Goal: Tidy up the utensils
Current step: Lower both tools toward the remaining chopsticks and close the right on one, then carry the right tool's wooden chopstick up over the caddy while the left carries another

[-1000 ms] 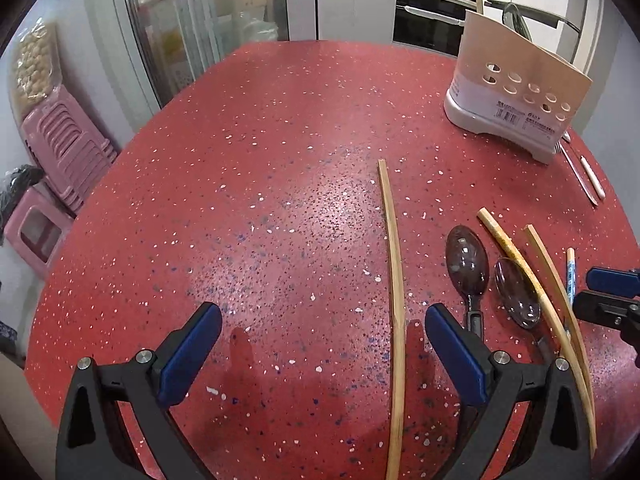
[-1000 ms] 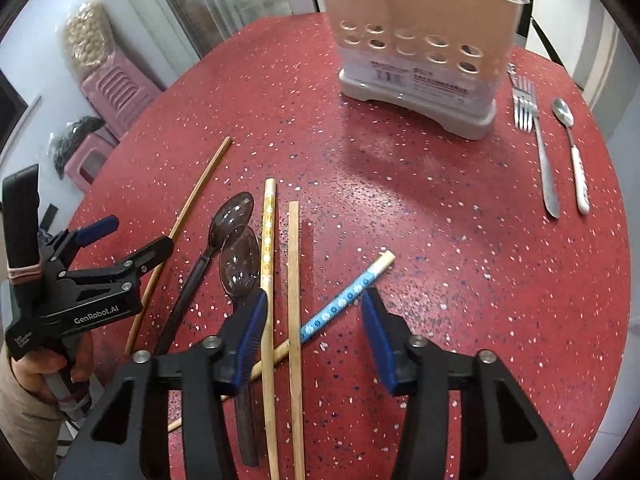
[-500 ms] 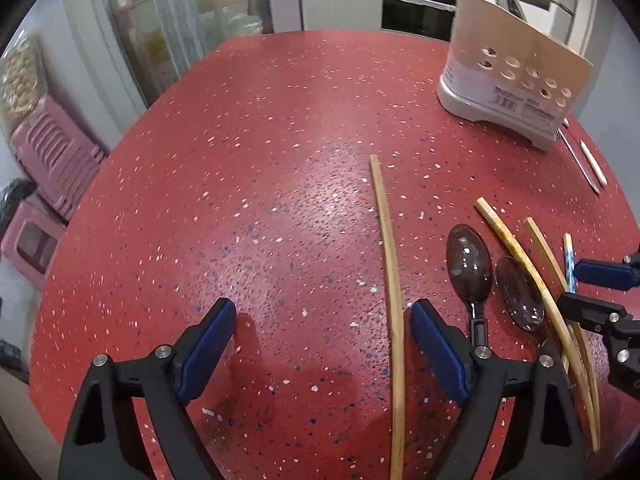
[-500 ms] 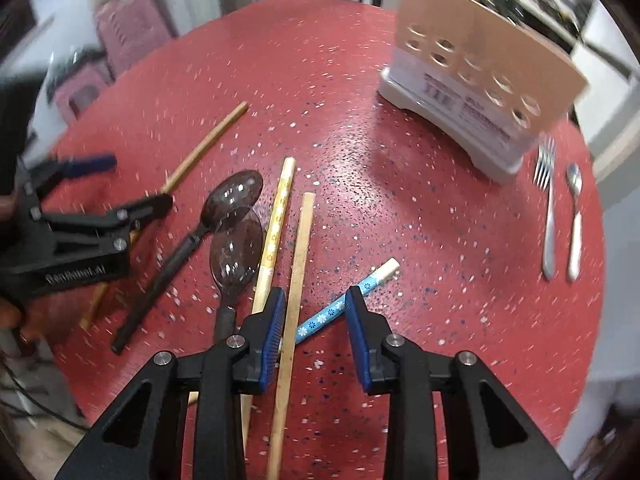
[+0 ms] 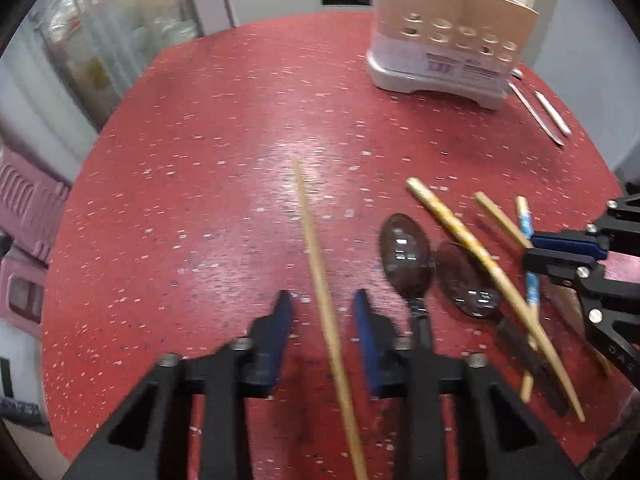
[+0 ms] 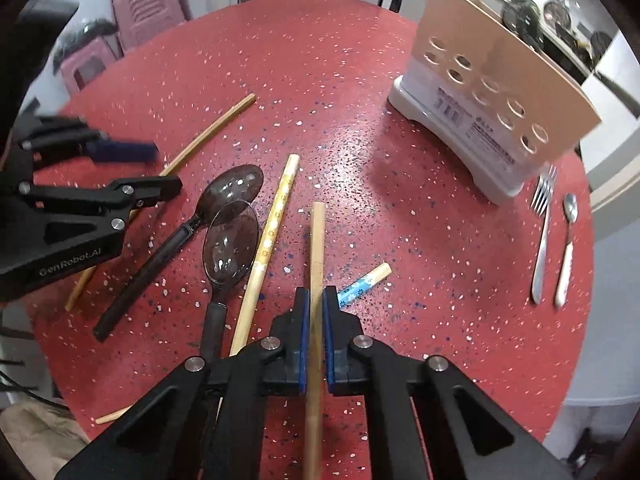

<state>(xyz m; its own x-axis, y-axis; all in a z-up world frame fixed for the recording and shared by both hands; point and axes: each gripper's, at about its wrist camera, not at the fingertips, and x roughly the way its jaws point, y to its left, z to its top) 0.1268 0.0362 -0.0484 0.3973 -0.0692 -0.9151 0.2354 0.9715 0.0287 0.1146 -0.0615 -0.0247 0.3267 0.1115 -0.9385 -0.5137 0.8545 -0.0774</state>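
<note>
The right gripper [image 6: 316, 300] reaches forward low over the red table [image 6: 400, 200], its blue pads pressed against both sides of a plain chopstick [image 6: 317, 240] that runs straight out between them toward the far side. Just right of the pads lies a blue-patterned chopstick [image 6: 364, 282], and to the left a yellow-patterned chopstick [image 6: 272, 232] and two dark spoons [image 6: 230, 240], one bowl overlapping the other. The left gripper [image 5: 323, 300] is also low and level, jaws narrowed but with a gap on each side of a long thin stick [image 5: 316, 248] lying between them; the view is blurred, so contact cannot be told. The beige holder [image 6: 496, 80] stands upright at the far right, a stick poking from its top. A fork [image 6: 542, 236] and a small spoon [image 6: 568, 248] lie side by side to its right.
</note>
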